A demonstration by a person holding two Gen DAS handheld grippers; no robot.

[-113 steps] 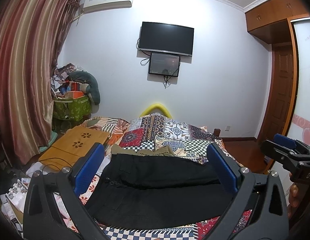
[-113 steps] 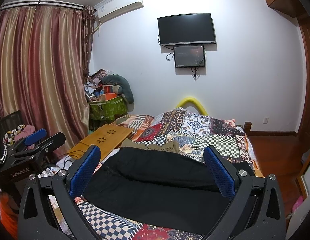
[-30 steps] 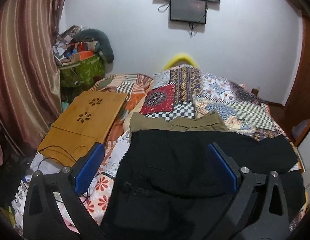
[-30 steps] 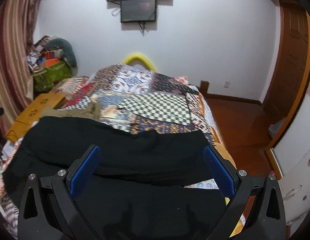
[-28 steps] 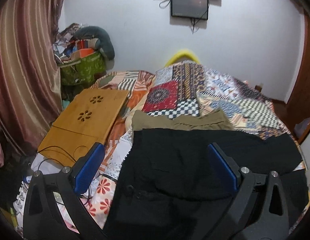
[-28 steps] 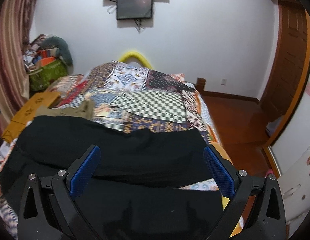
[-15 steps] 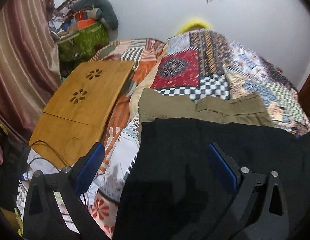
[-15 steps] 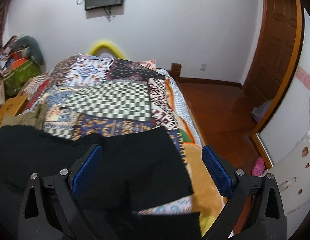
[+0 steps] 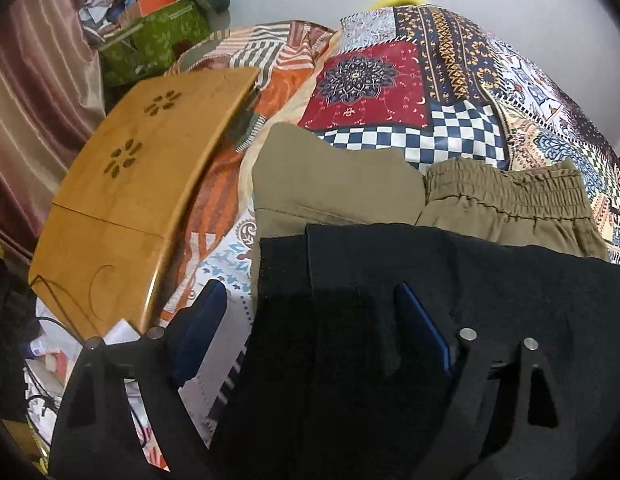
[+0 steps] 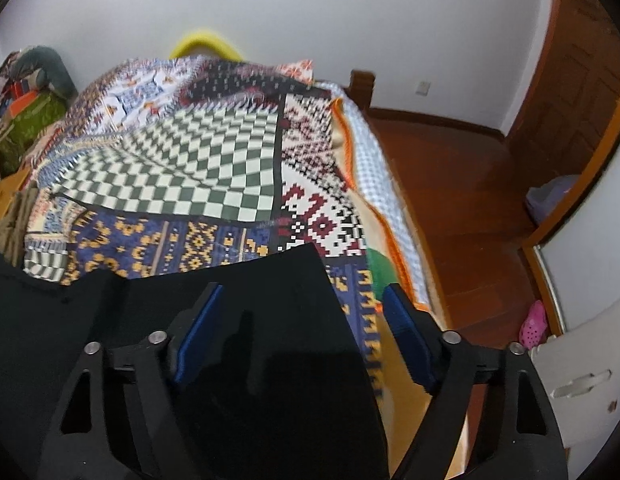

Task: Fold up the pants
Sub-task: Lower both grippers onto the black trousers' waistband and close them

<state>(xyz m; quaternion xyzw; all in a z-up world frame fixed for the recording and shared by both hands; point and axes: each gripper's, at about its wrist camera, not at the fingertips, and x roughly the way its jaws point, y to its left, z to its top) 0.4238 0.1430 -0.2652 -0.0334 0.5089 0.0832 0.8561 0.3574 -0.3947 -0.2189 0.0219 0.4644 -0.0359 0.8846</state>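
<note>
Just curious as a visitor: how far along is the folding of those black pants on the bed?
Barely begun. The black pants lie spread on the patchwork quilt. Left gripper and right gripper are closing over opposite ends, nothing pinched yet. Every fold remains.

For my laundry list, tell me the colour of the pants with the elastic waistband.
Olive khaki pants, clearest in the left wrist view.
</note>
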